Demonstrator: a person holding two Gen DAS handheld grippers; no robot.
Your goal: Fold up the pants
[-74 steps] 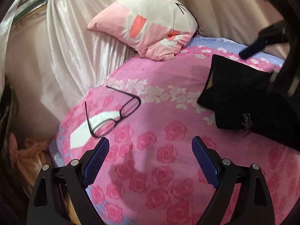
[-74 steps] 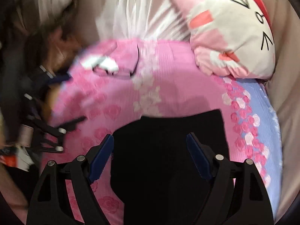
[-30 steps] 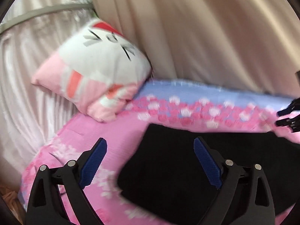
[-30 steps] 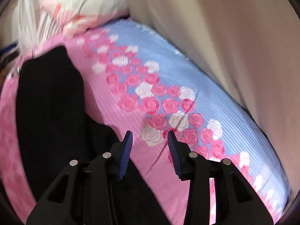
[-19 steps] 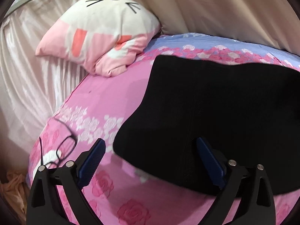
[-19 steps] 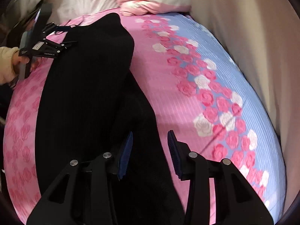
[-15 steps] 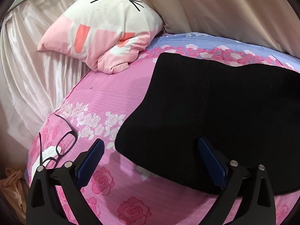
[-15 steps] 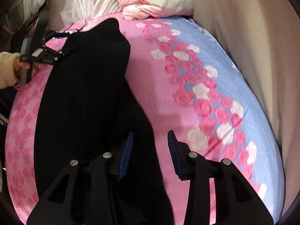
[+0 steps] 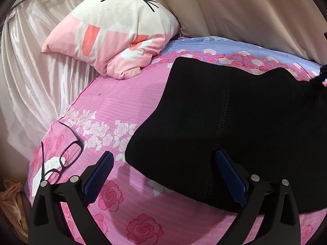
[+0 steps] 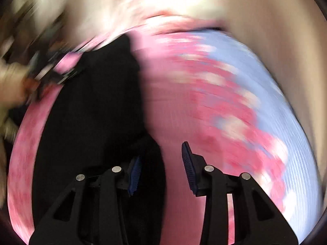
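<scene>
The black pants (image 9: 235, 114) lie spread on a pink rose-print bed sheet (image 9: 122, 102). My left gripper (image 9: 163, 173) is open and empty, low over the pants' near edge, with its right finger over the black cloth. In the blurred right wrist view the pants (image 10: 92, 112) lie to the left. My right gripper (image 10: 161, 167) is partly open, its left finger over the pants' edge and its right finger over the sheet (image 10: 184, 112). It holds nothing. The left gripper (image 10: 51, 71) shows far left as a blur.
A pink and white cat pillow (image 9: 114, 28) lies at the head of the bed. Black-framed glasses (image 9: 61, 159) rest on a white paper near the left edge. Beige curtains (image 9: 245, 10) hang behind. The sheet's far strip is blue (image 10: 265, 102).
The left gripper has dropped slightly closer to the pants' edge. The right gripper is swinging fast, blurring its view, and its jaws have opened a little wider.
</scene>
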